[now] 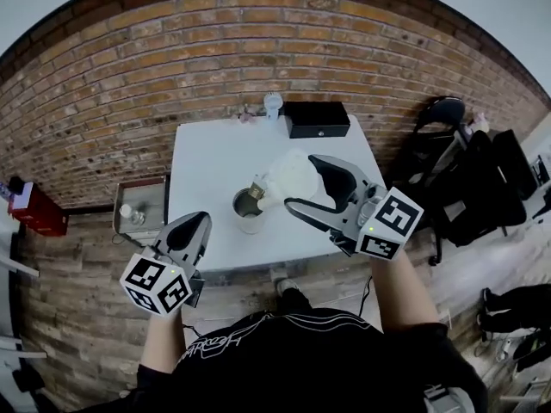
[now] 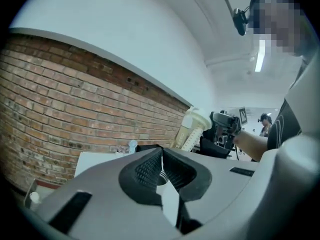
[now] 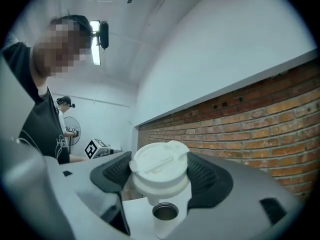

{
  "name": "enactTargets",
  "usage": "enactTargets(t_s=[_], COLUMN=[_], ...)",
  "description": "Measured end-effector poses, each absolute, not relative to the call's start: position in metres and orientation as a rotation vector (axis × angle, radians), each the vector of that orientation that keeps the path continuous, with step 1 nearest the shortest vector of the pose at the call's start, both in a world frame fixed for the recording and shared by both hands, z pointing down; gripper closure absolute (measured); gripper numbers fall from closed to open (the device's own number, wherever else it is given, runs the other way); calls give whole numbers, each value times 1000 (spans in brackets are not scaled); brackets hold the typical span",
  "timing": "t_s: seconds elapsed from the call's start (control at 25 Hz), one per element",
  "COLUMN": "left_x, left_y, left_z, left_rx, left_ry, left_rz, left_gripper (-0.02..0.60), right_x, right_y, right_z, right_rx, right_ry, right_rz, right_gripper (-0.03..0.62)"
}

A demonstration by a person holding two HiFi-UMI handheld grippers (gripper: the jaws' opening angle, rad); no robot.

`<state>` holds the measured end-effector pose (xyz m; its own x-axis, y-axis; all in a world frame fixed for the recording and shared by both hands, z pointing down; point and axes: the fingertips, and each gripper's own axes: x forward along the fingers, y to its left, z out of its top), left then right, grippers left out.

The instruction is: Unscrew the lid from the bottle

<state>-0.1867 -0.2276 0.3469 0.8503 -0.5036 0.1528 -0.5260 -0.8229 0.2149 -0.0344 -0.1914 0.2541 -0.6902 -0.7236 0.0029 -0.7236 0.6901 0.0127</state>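
The round white plastic lid (image 3: 160,166) is off the bottle and sits between the right gripper's (image 3: 161,175) two black ribbed pads, one pad pressed on each side of its rim, so this gripper is clenched on the lid. In the head view the lid (image 1: 288,179) hangs tilted just above and to the right of the white bottle (image 1: 249,211). A tan, ribbed part at its lower end points toward the bottle's mouth. The bottle stands upright with its steel-lined mouth uncovered, and in the right gripper view that mouth (image 3: 165,212) shows directly under the held lid.

The left gripper (image 1: 204,219) is below and to the left of the bottle in the head view, apart from it. Its view shows the jaws (image 2: 161,156) pressed together with nothing between them.

The white square table (image 1: 202,157) carries the bottle near its front edge. Beyond the bottle, at the table's far edge, lie a flat black box (image 1: 317,119) and a small clear cup (image 1: 273,103). Left of the bottle, off the table, an open crate (image 1: 138,203) sits on the wooden floor (image 1: 77,317). A red brick wall (image 1: 172,67) rises behind everything.
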Motion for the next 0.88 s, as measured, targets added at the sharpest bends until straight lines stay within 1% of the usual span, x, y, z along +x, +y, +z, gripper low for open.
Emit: enactTargets(t_s=[0.16, 0.28, 0.88], left_x=[-172, -156, -108], left_y=[-199, -175, -53], left_z=[350, 344, 322], left_rx=[2819, 2848, 2874], left_ry=[-701, -617, -563], left_rz=[147, 136, 172], left_gripper=[546, 546, 546], right_x=[-15, -7, 8], right_y=[-150, -121, -4], right_z=[271, 278, 316], right_rx=[1442, 1500, 1513], right_ry=[-2857, -2829, -2822], right_rz=[81, 106, 263], right_gripper=[252, 252, 252])
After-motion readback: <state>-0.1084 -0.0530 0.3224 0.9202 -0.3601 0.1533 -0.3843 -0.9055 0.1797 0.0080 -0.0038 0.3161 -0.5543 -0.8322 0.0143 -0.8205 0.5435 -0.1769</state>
